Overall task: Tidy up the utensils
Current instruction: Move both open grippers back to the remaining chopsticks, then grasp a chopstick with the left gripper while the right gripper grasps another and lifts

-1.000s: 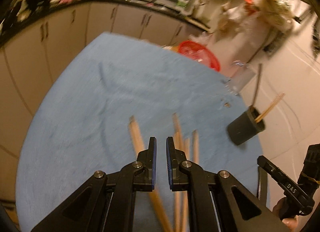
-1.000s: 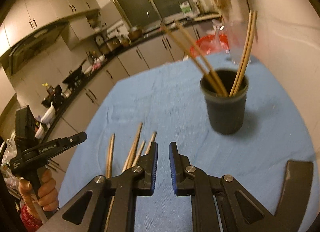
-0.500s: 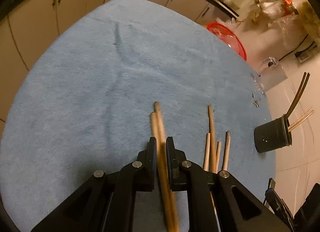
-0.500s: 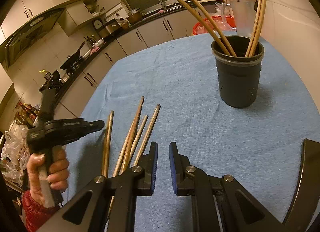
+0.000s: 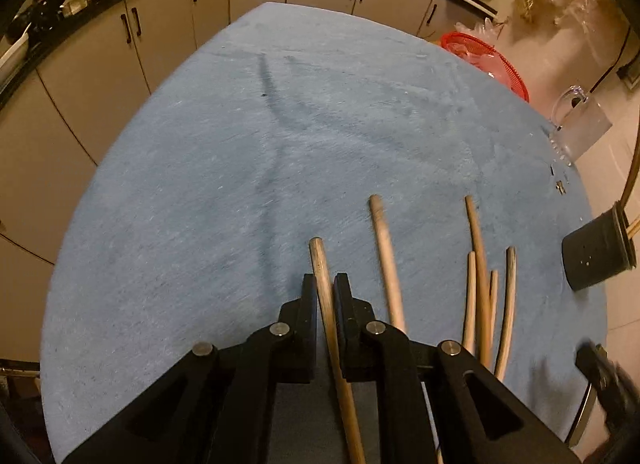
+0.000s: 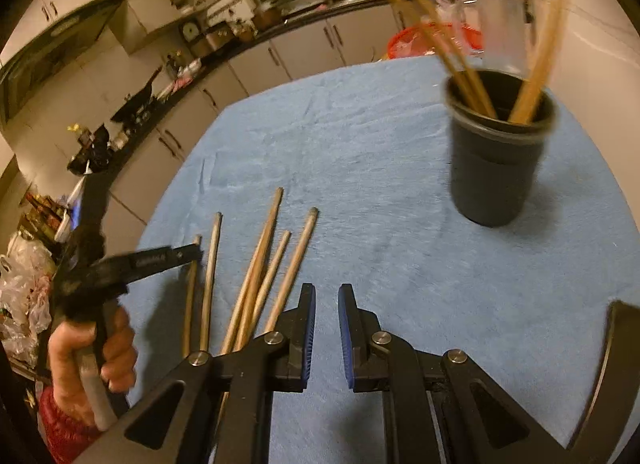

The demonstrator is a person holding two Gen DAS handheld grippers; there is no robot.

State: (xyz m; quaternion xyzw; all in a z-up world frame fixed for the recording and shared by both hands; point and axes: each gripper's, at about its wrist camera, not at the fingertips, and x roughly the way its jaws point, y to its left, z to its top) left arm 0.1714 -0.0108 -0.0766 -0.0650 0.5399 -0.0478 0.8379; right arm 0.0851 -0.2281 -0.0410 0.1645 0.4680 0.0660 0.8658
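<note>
Several wooden chopsticks (image 5: 482, 288) lie on the blue cloth (image 5: 280, 151). My left gripper (image 5: 325, 284) is shut on one chopstick (image 5: 324, 276), whose tip sticks out past the fingers; a second chopstick (image 5: 385, 252) lies just to its right. In the right wrist view the left gripper (image 6: 192, 254) sits over the left end of the loose chopsticks (image 6: 256, 276). My right gripper (image 6: 326, 296) is open and empty above the cloth, right of the pile. A black cup (image 6: 498, 161) holding several chopsticks stands at the far right; it also shows in the left wrist view (image 5: 598, 256).
A red basket (image 5: 486, 59) and a clear pitcher (image 5: 580, 123) sit past the table's far right edge. Kitchen cabinets (image 5: 168, 31) and a counter run behind the table. The blue cloth (image 6: 360, 135) covers the round table.
My left gripper has come down over the chopsticks and closed on one. My right gripper has drifted a little, with the cup now blurred by motion.
</note>
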